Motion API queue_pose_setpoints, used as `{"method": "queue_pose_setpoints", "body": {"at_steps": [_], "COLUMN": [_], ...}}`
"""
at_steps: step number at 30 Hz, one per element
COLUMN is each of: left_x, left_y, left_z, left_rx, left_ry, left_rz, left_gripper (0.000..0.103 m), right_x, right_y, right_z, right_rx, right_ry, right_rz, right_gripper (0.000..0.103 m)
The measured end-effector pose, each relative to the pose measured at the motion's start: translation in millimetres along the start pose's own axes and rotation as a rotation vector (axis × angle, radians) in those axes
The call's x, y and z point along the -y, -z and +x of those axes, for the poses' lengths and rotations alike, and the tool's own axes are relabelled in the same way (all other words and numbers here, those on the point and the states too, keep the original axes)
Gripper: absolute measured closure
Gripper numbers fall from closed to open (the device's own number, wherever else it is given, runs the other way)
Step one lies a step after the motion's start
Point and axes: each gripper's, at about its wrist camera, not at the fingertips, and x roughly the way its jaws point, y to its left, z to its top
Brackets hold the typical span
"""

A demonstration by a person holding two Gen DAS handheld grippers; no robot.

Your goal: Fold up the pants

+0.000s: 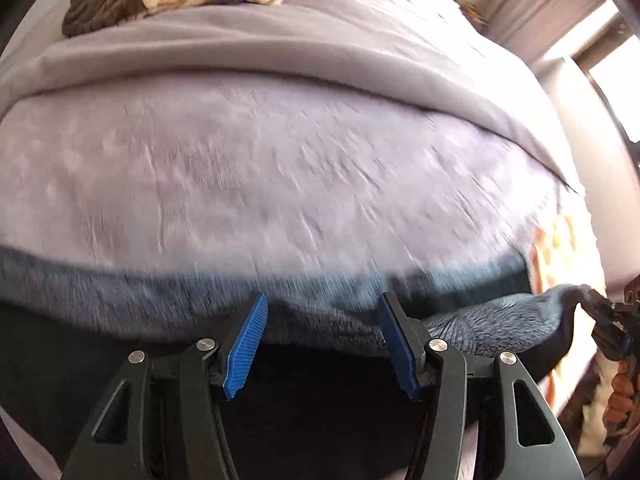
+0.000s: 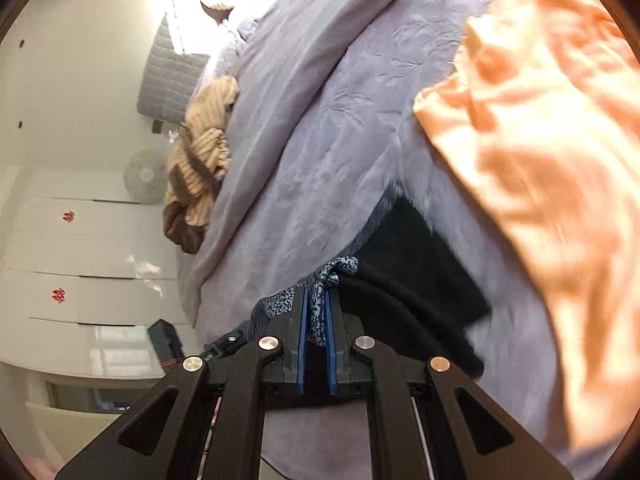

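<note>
On the lilac bedspread (image 1: 280, 168), the right gripper (image 2: 316, 312) pinches the pants' fleecy hem (image 2: 320, 304) to fold it over; the left gripper (image 1: 322, 320) straddles the pants (image 1: 304, 332), fingers apart, whether gripping I cannot tell.

A: Left gripper (image 1: 322, 310) — how is it standing?
B: Pointing steeply down, fingers (image 1: 246, 346) spread apart, pads touching nothing.

A: Right gripper (image 2: 316, 304)?
B: Angling down, its fingers (image 2: 301, 344) pinching speckled fabric, nearly together.
</note>
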Motion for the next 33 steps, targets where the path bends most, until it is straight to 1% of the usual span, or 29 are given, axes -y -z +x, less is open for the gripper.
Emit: {"method": "queue_pose_setpoints", "body": {"at_steps": [1, 2, 3, 4, 5, 6, 8, 10, 12, 13, 14, 15, 16, 18, 19, 21, 22, 23, 24, 25, 26, 27, 29, 31, 32, 33], "left_x": [-1.2, -1.7, -2.4, -2.6, -3.8, -4.2, -2.5, 2.4, 9.5, 14.2, 20.0, 25.9, 30.0, 38.9, 42.7, 44.8, 44.7, 44.4, 45.0, 44.9, 46.0, 46.6, 45.2, 49.6, 53.5, 55.5], "left_y": [-5.6, -10.2, -12.4, -12.3, -8.6, -4.7, 7.5, 21.2, 33.0, 37.0, 43.0, 47.1, 49.5, 52.0, 52.0, 50.6, 49.9, 49.5, 49.0, 49.3, 48.6, 48.0, 46.2, 44.4, 44.6, 44.8], "left_z": [1.5, 1.6, -0.9, -2.6, -8.5, -12.3, -16.9, -14.4, -5.2, 1.5, 12.5, 18.0, 22.4, 26.2, 25.8, 26.8, 28.0, 30.4, 32.2, 33.2, 32.7, 28.5, 17.0, 8.5, 5.8, 5.3], "left_rx": [0.002, 0.004, 0.009, 0.014, 0.024, 0.031, 0.020, 0.002, -0.023, -0.037, -0.063, -0.075, -0.083, -0.074, -0.063, -0.063, -0.066, -0.071, -0.075, -0.080, -0.078, -0.067, -0.041, -0.016, -0.004, 0.000], "left_ry": [-0.021, -0.040, -0.056, -0.066, -0.088, -0.099, -0.105, -0.105, -0.100, -0.101, -0.105, -0.109, -0.114, -0.128, -0.135, -0.138, -0.136, -0.141, -0.149, -0.162, -0.168, -0.163, -0.162, -0.159, -0.165, -0.176], "left_rz": [-0.004, -0.005, 0.002, 0.011, 0.023, 0.028, 0.049, 0.053, 0.062, 0.068, 0.074, 0.076, 0.076, 0.085, 0.093, 0.094, 0.091, 0.088, 0.090, 0.089, 0.082, 0.068, 0.063, 0.082, 0.107, 0.124], "left_gripper": [0.044, 0.044, 0.042, 0.033, 0.028, 0.026, 0.026, 0.026, 0.026, 0.026, 0.026, 0.026, 0.026, 0.026, 0.026, 0.026, 0.026, 0.026, 0.026, 0.026, 0.026, 0.026, 0.026, 0.026, 0.026, 0.026], "right_x": [2.2, 1.7, 0.8, -1.9, -4.2, -4.6, -1.6, 8.0, 19.0, 22.2, 24.3, 25.2, 24.1, 16.8, 11.9, 2.0, -2.1, -3.1, -2.8, -0.2, 2.8, 2.8, -1.8, -4.7, -4.0, -1.9], "right_y": [-12.3, -17.6, -21.8, -22.0, -21.9, -21.4, -26.2, -34.0, -37.0, -38.2, -38.5, -38.6, -40.0, -41.9, -40.7, -37.7, -35.3, -34.4, -34.6, -35.1, -35.4, -34.8, -32.1, -21.5, -12.6, -4.4], "right_z": [12.9, 17.6, 21.9, 20.6, 18.0, 15.3, 17.3, 28.1, 38.2, 48.0, 57.1, 62.0, 65.1, 54.5, 46.2, 36.3, 34.6, 37.1, 43.3, 52.0, 57.9, 57.0, 43.4, 24.7, 15.8, 7.6], "right_rx": [-0.013, -0.021, -0.025, -0.009, 0.002, 0.013, 0.003, -0.053, -0.101, -0.131, -0.154, -0.167, -0.171, -0.131, -0.110, -0.084, -0.092, -0.118, -0.142, -0.172, -0.193, -0.185, -0.120, -0.090, -0.080, -0.068], "right_ry": [0.077, 0.107, 0.122, 0.134, 0.154, 0.189, 0.233, 0.259, 0.242, 0.220, 0.223, 0.233, 0.252, 0.214, 0.225, 0.271, 0.267, 0.280, 0.332, 0.402, 0.426, 0.414, 0.354, 0.331, 0.313, 0.290], "right_rz": [-0.023, -0.035, -0.055, -0.092, -0.119, -0.151, -0.194, -0.226, -0.240, -0.244, -0.249, -0.252, -0.248, -0.246, -0.260, -0.306, -0.340, -0.356, -0.369, -0.379, -0.378, -0.377, -0.368, -0.329, -0.309, -0.287], "right_gripper": [0.086, 0.078, 0.074, 0.074, 0.074, 0.074, 0.073, 0.073, 0.074, 0.071, 0.071, 0.073, 0.074, 0.076, 0.076, 0.075, 0.075, 0.075, 0.075, 0.075, 0.080, 0.084, 0.084, 0.079, 0.067, 0.057]}}
